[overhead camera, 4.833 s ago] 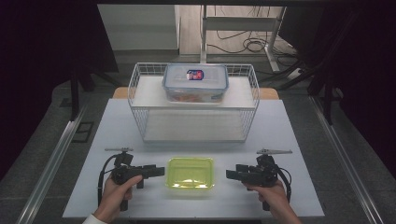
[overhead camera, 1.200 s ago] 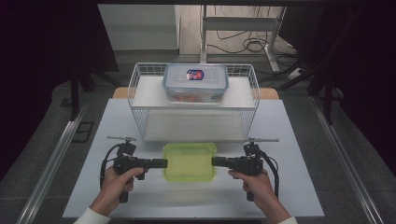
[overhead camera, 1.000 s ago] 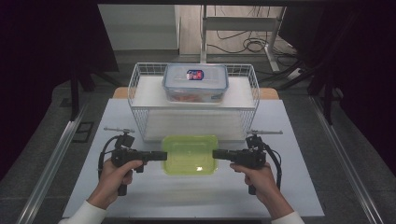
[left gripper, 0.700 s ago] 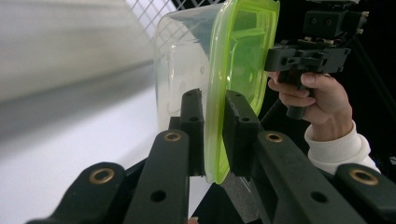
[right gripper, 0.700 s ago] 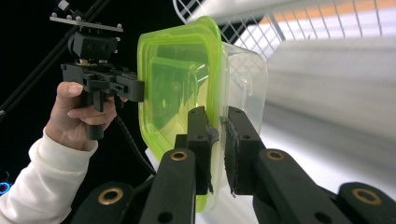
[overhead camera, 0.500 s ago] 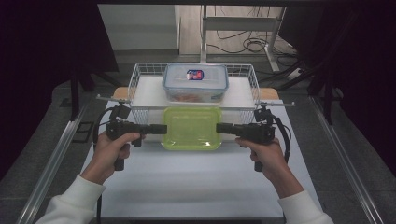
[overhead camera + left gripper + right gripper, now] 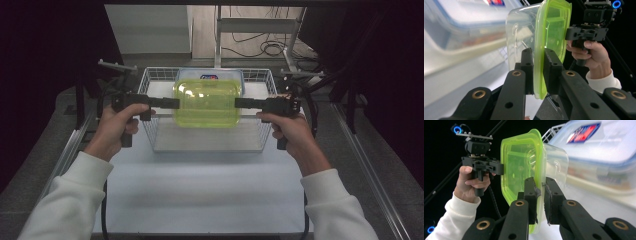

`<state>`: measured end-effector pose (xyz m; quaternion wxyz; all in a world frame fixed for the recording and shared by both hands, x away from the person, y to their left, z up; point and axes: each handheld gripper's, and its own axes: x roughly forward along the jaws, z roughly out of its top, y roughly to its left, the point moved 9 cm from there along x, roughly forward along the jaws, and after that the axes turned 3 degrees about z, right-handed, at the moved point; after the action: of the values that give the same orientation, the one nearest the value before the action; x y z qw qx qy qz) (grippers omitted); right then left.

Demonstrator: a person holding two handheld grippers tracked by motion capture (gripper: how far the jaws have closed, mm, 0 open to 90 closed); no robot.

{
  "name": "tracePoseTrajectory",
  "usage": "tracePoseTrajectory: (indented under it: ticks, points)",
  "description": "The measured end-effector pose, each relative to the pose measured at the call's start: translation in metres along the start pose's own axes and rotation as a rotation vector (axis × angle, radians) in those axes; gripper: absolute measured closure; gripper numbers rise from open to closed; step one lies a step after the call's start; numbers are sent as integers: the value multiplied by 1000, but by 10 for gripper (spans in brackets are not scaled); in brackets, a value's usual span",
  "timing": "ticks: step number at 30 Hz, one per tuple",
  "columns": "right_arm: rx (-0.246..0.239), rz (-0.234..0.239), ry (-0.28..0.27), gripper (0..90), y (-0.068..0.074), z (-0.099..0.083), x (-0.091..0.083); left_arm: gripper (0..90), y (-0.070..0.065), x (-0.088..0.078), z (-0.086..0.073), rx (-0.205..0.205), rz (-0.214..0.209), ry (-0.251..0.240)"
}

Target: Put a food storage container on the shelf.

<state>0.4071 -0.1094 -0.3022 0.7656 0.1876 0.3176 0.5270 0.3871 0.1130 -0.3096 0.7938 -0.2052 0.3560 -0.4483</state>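
A clear food container with a yellow-green lid (image 7: 206, 102) hangs in the air above the white wire basket (image 7: 150, 127). My left gripper (image 7: 176, 103) is shut on its left rim and my right gripper (image 7: 238, 103) is shut on its right rim. In the left gripper view the green lid's edge (image 7: 539, 72) sits between the black jaws of that gripper (image 7: 538, 68). The right gripper view has the same lid rim (image 7: 540, 195) pinched by my right gripper (image 7: 540, 195). Behind it in the basket lies a larger clear box with a blue-rimmed lid (image 7: 210, 75).
The wire basket stands at the back middle of a white table (image 7: 205, 190). Metal rails (image 7: 65, 152) run along both table sides. The large lidded box (image 7: 599, 152) looms close behind the held container. Cables lie on the floor beyond the table.
Both grippers closed on the green-lidded container at the table's front and lifted it forward and up, from the table surface to above the basket.
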Motion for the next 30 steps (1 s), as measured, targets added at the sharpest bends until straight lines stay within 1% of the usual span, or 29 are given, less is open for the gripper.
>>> tracePoseTrajectory:
  ticks: [3, 7, 10, 12, 13, 14, 16, 17, 19, 24, 27, 29, 30]
  points:
    - [20, -7, -13, 807, -7, 16, 0, 805, 1, 3, 16, -9, -1, -1]
    - [50, 7, -21, 807, -16, 32, 2, 805, 7, 7, 34, -30, -6, 22]
    - [99, 29, -36, 807, -24, 42, 4, 806, 13, 10, 47, -50, -10, 31]
    - [116, 32, -41, 807, -28, 47, 5, 805, 17, 12, 54, -56, -3, 41]
    - [123, 30, -41, 807, -31, 49, 6, 806, 19, 13, 57, -56, 0, 48]
    - [129, 29, -41, 807, -33, 51, 7, 806, 20, 14, 59, -63, -6, 50]
    - [138, 32, -47, 807, -37, 57, 8, 806, 25, 16, 65, -90, -23, 50]
    - [145, 35, -45, 807, -39, 60, 9, 806, 28, 17, 67, -102, -22, 52]
    - [165, 31, -42, 807, -42, 67, 11, 811, 35, 19, 72, -114, -4, 51]
    - [190, 35, -48, 812, -48, 82, 18, 814, 47, 22, 83, -145, -17, 44]
    - [206, 16, -47, 813, -58, 85, 22, 814, 56, 28, 84, -159, -8, 53]
    - [221, 7, -56, 814, -65, 87, 25, 813, 60, 30, 87, -179, -27, 37]
    - [227, 10, -62, 814, -68, 87, 25, 812, 61, 30, 89, -186, -31, 31]
